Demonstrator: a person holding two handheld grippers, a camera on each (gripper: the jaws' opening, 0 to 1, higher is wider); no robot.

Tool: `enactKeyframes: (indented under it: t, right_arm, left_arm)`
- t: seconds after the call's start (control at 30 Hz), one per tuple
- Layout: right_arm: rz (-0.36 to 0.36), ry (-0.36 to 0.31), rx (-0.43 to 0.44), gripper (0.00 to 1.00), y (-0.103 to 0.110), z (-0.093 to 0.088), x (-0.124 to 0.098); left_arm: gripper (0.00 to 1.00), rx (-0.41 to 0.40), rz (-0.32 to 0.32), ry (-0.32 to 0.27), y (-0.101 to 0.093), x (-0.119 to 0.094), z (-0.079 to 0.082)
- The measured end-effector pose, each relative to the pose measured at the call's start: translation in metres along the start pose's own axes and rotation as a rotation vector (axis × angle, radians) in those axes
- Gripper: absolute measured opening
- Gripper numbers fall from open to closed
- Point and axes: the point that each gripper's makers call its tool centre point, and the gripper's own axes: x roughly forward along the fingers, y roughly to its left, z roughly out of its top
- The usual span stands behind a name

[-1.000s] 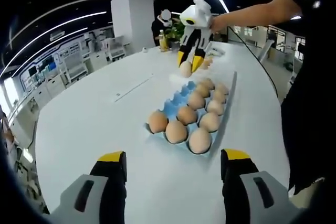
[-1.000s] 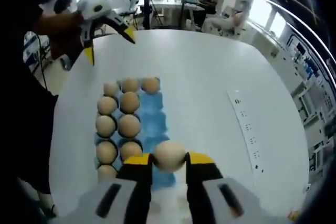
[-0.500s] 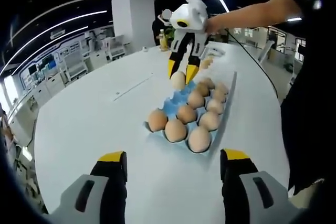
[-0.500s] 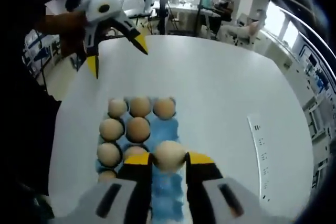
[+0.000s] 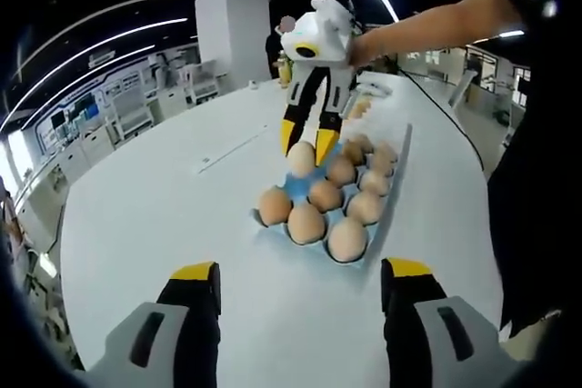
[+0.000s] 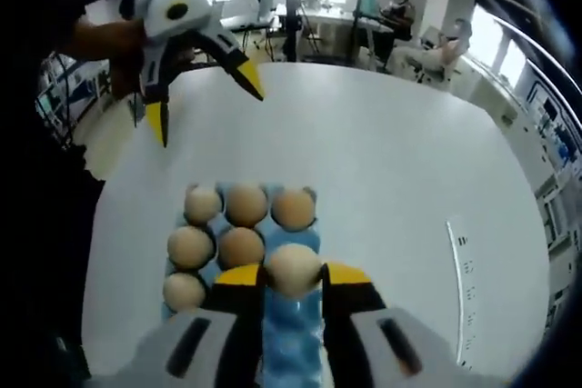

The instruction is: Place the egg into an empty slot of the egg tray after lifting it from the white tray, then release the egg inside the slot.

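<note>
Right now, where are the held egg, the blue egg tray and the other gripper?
held egg (image 6: 293, 270), right gripper view, its rounded top.
blue egg tray (image 5: 396, 176), left gripper view, far edge.
left gripper (image 6: 207, 97), right gripper view, between its open tips.

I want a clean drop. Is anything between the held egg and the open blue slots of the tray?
Nothing visible is. The right gripper holds the egg over bare blue slots of the egg tray; the seated eggs sit beside and beyond it.

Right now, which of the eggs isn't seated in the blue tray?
The egg clamped in the right tongs, held above the blue tray; the other eggs sit in slots.
</note>
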Motion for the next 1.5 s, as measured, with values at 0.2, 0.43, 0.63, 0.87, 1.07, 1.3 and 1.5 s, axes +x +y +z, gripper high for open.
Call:
enactKeyframes:
  t: [0.2,0.43,0.63,0.87,1.07,1.3,1.5]
  right_arm:
    - [0.021,-0.005,0.004,0.24,0.002,0.004,0.008]
    - [0.042,0.005,0.021,0.24,0.0,0.004,0.02]
    - [0.062,0.018,0.056,0.24,-0.001,-0.002,0.026]
    - [0.085,0.024,0.108,0.24,-0.003,-0.008,0.034]
    - [0.094,0.019,0.115,0.24,-0.003,-0.008,0.034]
    - [0.099,0.013,0.106,0.25,-0.002,-0.007,0.033]
    - [0.095,-0.037,0.084,0.25,-0.001,-0.008,0.029]
  left_arm:
    - [0.72,0.005,-0.001,0.008,-0.001,0.001,-0.001]
    - [0.72,0.008,0.003,0.001,0.0,0.001,0.001]
    - [0.72,0.007,0.005,0.001,0.0,0.0,0.001]
    - [0.7,0.003,0.003,0.0,0.001,0.0,0.001]
    - [0.7,0.001,0.009,0.003,0.004,-0.002,0.0]
    - [0.7,0.007,0.011,0.0,0.004,-0.002,0.002]
    - [0.69,0.009,0.01,-0.002,0.004,-0.002,0.004]
